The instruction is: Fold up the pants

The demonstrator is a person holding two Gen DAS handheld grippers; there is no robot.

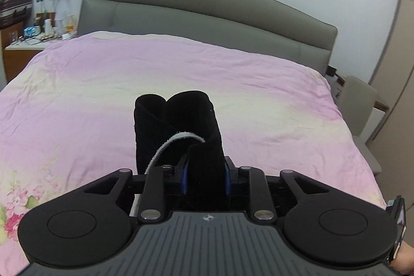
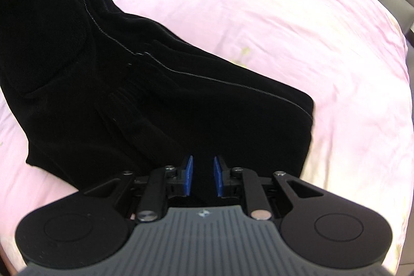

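Left gripper (image 1: pixel 205 175) pinches a bunched fold of black pants (image 1: pixel 178 128) at centre frame above the pink bedspread (image 1: pixel 77 84); right gripper (image 2: pixel 202 176) clamps the pants' cloth at lower centre.

The pants (image 2: pixel 160 105) lie on the bed (image 1: pixel 233 84), the headboard (image 1: pixel 207 14) behind, a nightstand (image 1: pixel 23 53) at its left.

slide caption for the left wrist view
Left tool shut on bunched black pants, lifted above a pink bedsheet.
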